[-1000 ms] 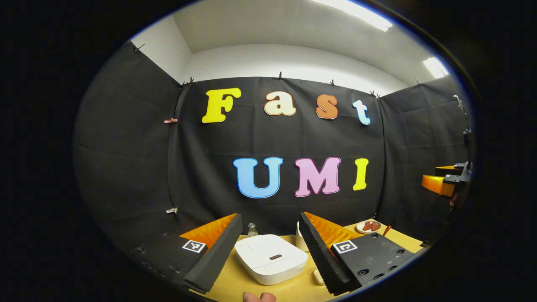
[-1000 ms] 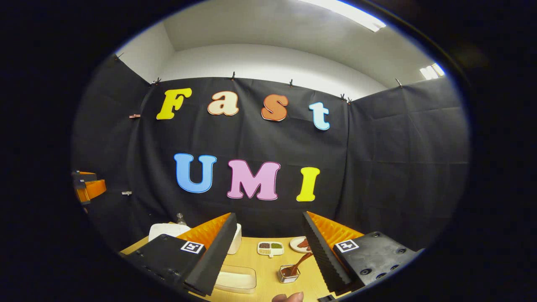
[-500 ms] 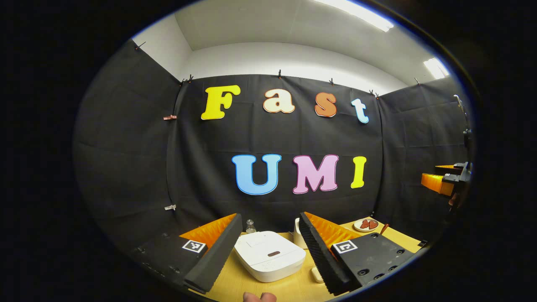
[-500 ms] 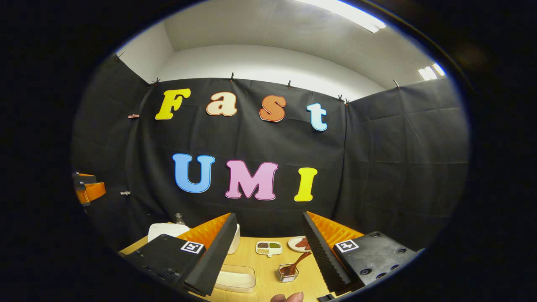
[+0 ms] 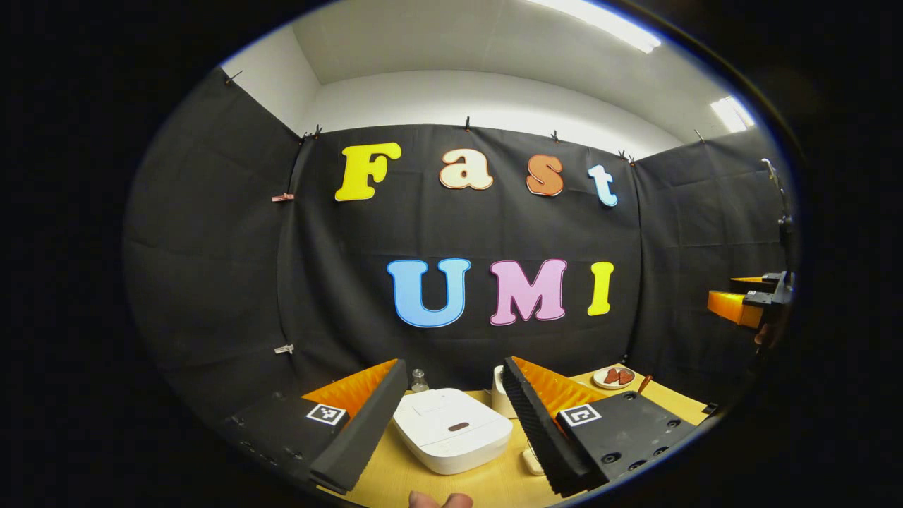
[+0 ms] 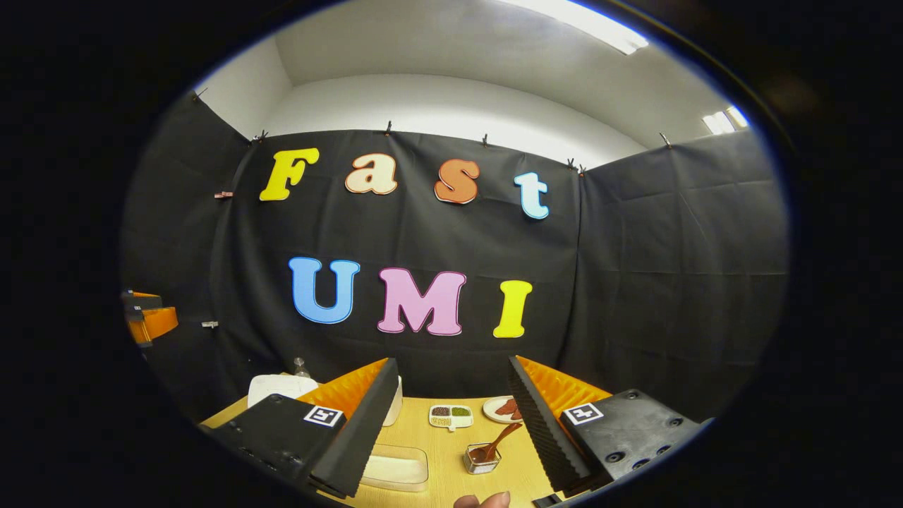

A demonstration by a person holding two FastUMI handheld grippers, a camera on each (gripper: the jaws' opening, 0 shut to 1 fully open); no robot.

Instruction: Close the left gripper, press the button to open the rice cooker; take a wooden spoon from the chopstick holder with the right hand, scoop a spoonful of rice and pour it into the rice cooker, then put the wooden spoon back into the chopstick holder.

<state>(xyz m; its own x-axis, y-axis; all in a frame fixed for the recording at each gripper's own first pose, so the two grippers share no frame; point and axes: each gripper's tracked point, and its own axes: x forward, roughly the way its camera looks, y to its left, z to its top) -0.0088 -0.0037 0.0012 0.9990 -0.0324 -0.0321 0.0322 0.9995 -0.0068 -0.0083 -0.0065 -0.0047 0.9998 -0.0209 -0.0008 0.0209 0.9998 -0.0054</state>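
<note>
left hand-held gripper (image 5: pixel 455 413) open above lidded rice cooker (image 5: pixel 451 429), right hand-held gripper (image 6: pixel 451 416) open, empty

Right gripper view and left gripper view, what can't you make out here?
- Right gripper view: white rice cooker mostly hidden behind the right gripper's finger.
- Right gripper view: clear rice tray partly covered by that finger.
- Left gripper view: small clear holder's wooden spoon, too small to make out.

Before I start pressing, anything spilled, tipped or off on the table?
Nothing stands out. The rice cooker sits flat with its lid shut, the wooden spoon leans in its holder, and the table shows no spill.
</note>
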